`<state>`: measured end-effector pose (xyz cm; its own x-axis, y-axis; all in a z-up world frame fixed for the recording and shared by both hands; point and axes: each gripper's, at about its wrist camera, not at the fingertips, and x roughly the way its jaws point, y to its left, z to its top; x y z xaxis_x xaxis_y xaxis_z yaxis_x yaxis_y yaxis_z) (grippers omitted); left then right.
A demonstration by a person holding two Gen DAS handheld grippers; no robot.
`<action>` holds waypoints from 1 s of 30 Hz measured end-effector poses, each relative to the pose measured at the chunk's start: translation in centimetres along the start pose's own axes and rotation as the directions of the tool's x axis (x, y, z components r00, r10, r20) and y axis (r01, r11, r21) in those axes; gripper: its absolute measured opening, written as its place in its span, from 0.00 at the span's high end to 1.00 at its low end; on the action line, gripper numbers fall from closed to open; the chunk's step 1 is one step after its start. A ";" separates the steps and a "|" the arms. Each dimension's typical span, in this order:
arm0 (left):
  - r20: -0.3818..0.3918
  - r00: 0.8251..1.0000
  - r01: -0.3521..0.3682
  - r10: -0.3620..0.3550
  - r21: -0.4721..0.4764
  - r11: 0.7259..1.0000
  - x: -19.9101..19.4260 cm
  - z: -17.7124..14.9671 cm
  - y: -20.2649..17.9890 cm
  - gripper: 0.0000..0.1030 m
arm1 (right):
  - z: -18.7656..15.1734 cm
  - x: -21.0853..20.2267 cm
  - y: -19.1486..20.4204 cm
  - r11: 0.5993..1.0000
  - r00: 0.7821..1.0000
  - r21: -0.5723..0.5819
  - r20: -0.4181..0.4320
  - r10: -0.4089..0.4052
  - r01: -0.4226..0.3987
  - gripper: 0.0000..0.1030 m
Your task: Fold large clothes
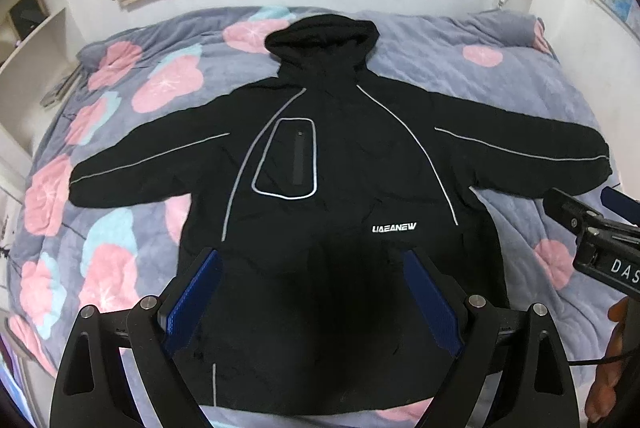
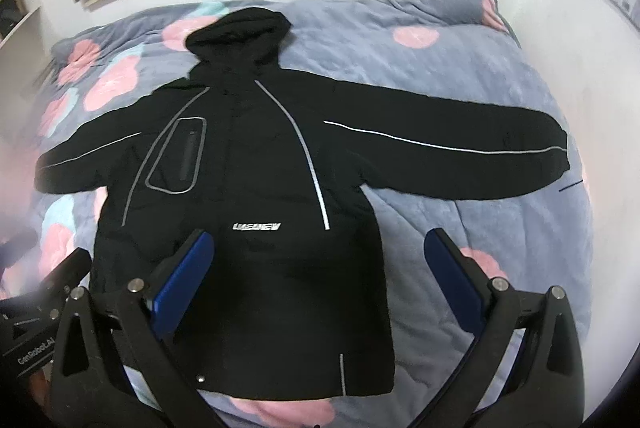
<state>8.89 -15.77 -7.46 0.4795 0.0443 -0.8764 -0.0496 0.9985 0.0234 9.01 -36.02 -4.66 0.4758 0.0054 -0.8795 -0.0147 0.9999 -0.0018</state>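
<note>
My left gripper (image 1: 312, 292) and right gripper (image 2: 320, 268) hover with jaws spread wide, empty, over one black hooded jacket (image 1: 328, 188) lying flat ahead on the flowered quilt (image 1: 120, 100), both sleeves outstretched; my gripper frames hide its hem corners.

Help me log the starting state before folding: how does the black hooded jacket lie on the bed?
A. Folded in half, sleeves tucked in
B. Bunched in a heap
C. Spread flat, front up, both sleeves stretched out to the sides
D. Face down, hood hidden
C: the jacket lies flat on the floral quilt, white chest lettering facing up, hood visible, sleeves spread.
</note>
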 end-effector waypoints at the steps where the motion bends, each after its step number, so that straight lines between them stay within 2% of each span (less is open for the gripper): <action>1: -0.006 1.000 0.001 -0.001 0.006 1.000 0.4 0.3 -0.3 0.10 | 0.1 0.4 -0.2 1.000 1.000 0.006 -0.006 -0.004 0.004 0.00; 11: -0.038 0.999 -0.001 0.002 0.048 0.999 5.0 3.2 -3.0 0.10 | 2.0 5.2 -4.3 0.998 0.997 0.054 -0.068 -0.036 0.039 0.00; 15: 0.005 1.000 0.017 -0.017 0.039 0.999 7.2 4.2 -3.2 0.10 | 2.4 6.3 -8.0 0.994 0.999 0.093 -0.016 -0.051 0.052 0.00; 19: 0.002 0.999 0.050 -0.050 -0.014 0.999 8.9 5.0 -2.8 0.10 | 2.6 7.0 -16.5 0.967 0.990 0.230 0.065 -0.128 0.110 0.00; 22: -0.016 0.999 0.041 -0.041 -0.022 0.999 10.1 5.5 -3.1 0.10 | 2.5 7.9 -24.1 0.916 0.973 0.358 0.068 -0.221 0.183 0.02; 24: -0.025 0.999 0.024 -0.025 -0.011 1.000 10.8 5.8 -3.6 0.10 | 2.4 8.5 -29.3 0.876 0.965 0.443 0.074 -0.250 0.193 0.03; 28: -0.044 0.999 0.026 -0.026 0.003 1.000 11.8 6.0 -4.7 0.10 | 2.4 10.2 -36.1 0.823 0.978 0.560 0.098 -0.182 0.097 0.11; 30: -0.050 0.998 0.039 -0.038 0.024 0.999 12.3 6.3 -5.9 0.10 | 2.3 11.3 -37.7 0.805 0.981 0.586 0.084 -0.173 0.092 0.13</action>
<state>20.60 -20.94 -15.37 0.4363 0.0050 -0.8998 -0.0100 0.9999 0.0007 16.95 -73.62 -13.48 0.5433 -0.1669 -0.8228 0.5474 0.8135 0.1964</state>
